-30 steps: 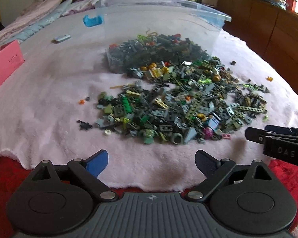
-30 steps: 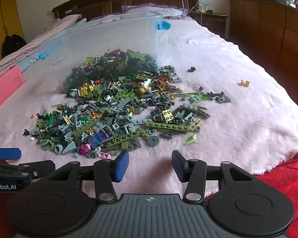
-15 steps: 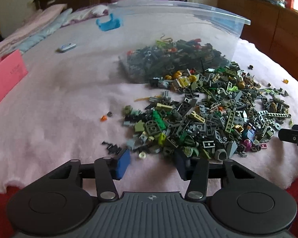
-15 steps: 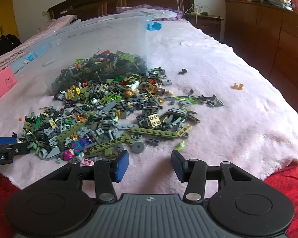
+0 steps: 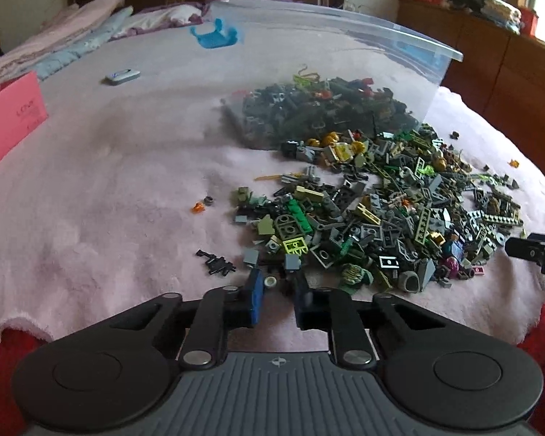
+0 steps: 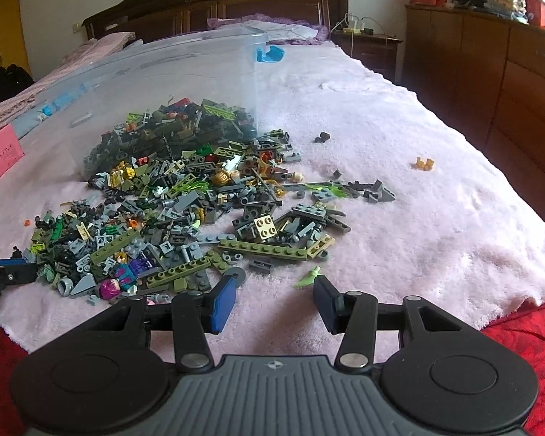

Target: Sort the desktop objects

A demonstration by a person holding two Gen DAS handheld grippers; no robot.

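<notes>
Pink blanket (image 5: 91, 200) carries the brick pile (image 5: 381, 210) centre-right. Left tongs (image 5: 277, 292), just narrowing, bracket a small white round piece (image 5: 270, 282), grip unconfirmed; right tongs (image 6: 272, 301) stand half-open, empty. Next: lift it clear.

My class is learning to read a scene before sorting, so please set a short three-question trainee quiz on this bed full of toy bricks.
1. True or false: the right gripper is gripping a brick.
2. Multiple choice: the clear plastic bin is A) standing upright and empty, B) tipped on its side with the toy bricks spilling out onto the blanket, C) closed with a lid.
3. Short answer: what colour is the flat box at the left edge of the left wrist view?

Key
1. False: its jaws stand open with nothing between them.
2. B.
3. Pink.
</notes>
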